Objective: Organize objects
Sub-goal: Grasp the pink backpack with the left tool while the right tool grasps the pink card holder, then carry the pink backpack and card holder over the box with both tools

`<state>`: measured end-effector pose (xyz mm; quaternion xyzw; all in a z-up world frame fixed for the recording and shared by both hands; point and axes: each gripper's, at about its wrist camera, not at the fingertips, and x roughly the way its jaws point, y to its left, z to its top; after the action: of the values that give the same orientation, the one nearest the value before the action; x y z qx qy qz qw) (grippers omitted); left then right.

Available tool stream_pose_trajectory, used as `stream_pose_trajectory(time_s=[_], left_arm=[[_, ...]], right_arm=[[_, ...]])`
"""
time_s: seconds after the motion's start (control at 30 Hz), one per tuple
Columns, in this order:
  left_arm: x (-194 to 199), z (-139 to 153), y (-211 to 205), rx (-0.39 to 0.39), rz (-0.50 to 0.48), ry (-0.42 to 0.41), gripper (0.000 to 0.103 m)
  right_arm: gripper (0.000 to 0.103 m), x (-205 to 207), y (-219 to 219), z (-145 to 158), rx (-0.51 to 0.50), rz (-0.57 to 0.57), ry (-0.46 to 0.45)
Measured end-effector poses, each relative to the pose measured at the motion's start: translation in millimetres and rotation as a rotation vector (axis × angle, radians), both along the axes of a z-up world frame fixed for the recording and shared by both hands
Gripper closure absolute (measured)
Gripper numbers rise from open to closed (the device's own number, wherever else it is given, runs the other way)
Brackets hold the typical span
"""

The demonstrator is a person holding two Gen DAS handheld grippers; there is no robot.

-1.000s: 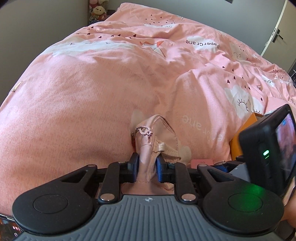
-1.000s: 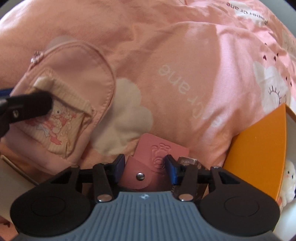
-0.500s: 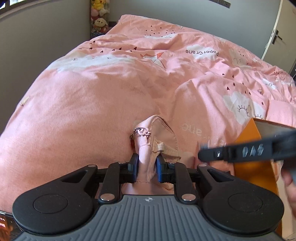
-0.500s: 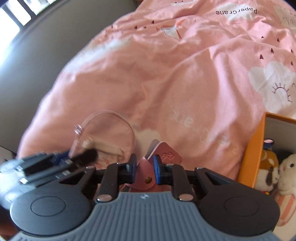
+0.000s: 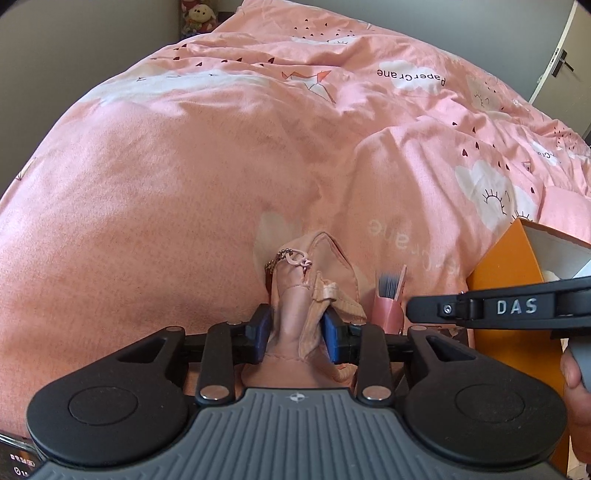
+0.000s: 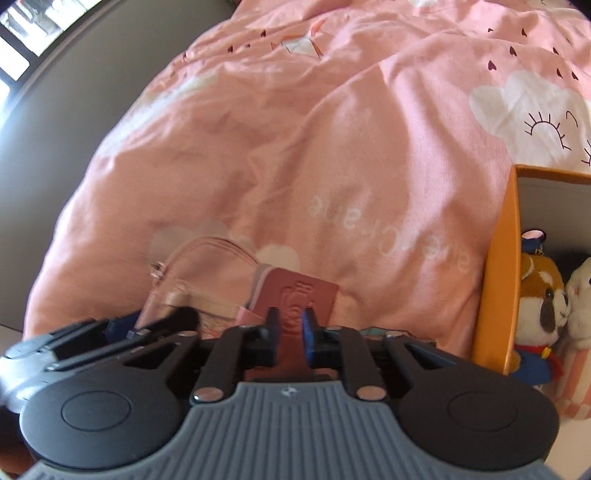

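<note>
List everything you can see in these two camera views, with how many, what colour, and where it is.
Duvet: one, pink with white clouds, covering the bed.
Pouch: one, pink fabric with zip chain, between the left gripper's pads.
Card holder: one, darker pink, embossed, between the right gripper's pads, beside the pouch.
Box: one, orange, on the right.
Plush toys: at least two, brown-and-white and white, inside the box.
Plush toys: red and yellow, count unclear, beyond the bed.
Door: one, pale, far right.
Left gripper: black, blue pads, jaws opening.
Right gripper: black, jaws opening.
Hand: one, right edge.
</note>
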<state>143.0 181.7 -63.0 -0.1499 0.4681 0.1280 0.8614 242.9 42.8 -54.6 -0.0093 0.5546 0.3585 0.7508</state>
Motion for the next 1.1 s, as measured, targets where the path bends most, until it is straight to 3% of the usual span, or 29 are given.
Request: stream_pose_trajectory(time_s=[0.07, 0.23, 0.37, 0.67, 0.87, 1.03, 1.1], left_arm=[[1, 0, 3, -0.028, 0.002, 0.000, 0.060], [2, 2, 13, -0.095, 0.006, 0.009, 0.059], [1, 4, 20, -0.139, 0.008, 0.024, 0.058], [-4, 4, 33, -0.250, 0.039, 0.009, 0.053], [3, 2, 37, -0.298, 0.061, 0.015, 0.049], [19, -9, 39, -0.325, 0.060, 0.041, 0.050], [23, -13, 37, -0.338, 0.045, 0.046, 0.056]], right_arm=[[0.058, -5, 4, 5, 0.031, -0.013, -0.003], [0.058, -11, 15, 9, 0.017, -0.034, -0.026], [0.058, -7, 22, -2, 0.023, -0.084, 0.043], [0.058, -14, 25, -20, -0.078, -0.125, 0.014], [0.072, -16, 5, -10, -0.095, -0.117, -0.024], [0.073, -15, -4, -16, -0.081, -0.131, 0.007], [0.074, -17, -6, -21, -0.072, -0.135, 0.031]])
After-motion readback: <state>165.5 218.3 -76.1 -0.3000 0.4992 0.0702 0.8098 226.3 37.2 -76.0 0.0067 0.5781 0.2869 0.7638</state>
